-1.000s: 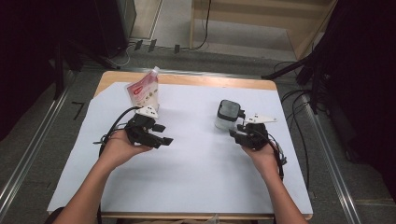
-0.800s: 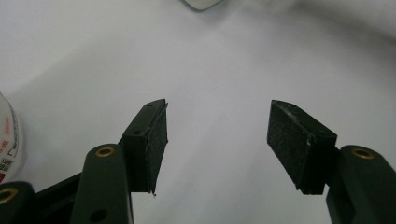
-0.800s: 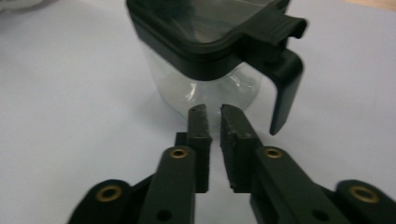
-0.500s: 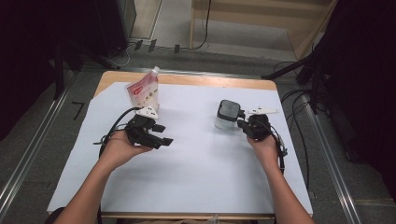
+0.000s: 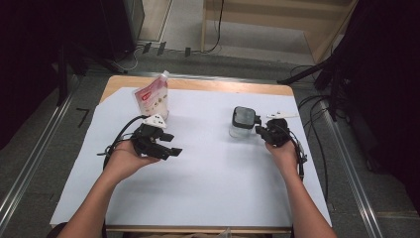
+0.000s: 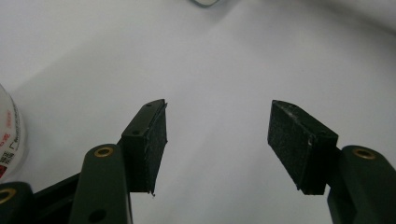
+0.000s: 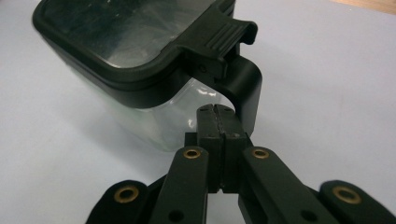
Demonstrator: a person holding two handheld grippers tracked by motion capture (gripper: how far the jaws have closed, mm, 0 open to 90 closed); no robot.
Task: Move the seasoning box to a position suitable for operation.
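Jaws of the right gripper (image 7: 218,122): pressed together, empty, tips beside the clear container's (image 7: 140,79) black handle (image 7: 243,88). Left gripper (image 6: 217,130): parted wide, empty, over the white surface (image 6: 215,60).

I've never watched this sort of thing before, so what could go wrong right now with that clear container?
The right gripper has shut with its tips under the black handle of the clear container, apparently gripping nothing; lifting might just tip it. The lid latch sits right above the tips and could pop open. The left gripper hangs open, away from it, so nothing steadies it.
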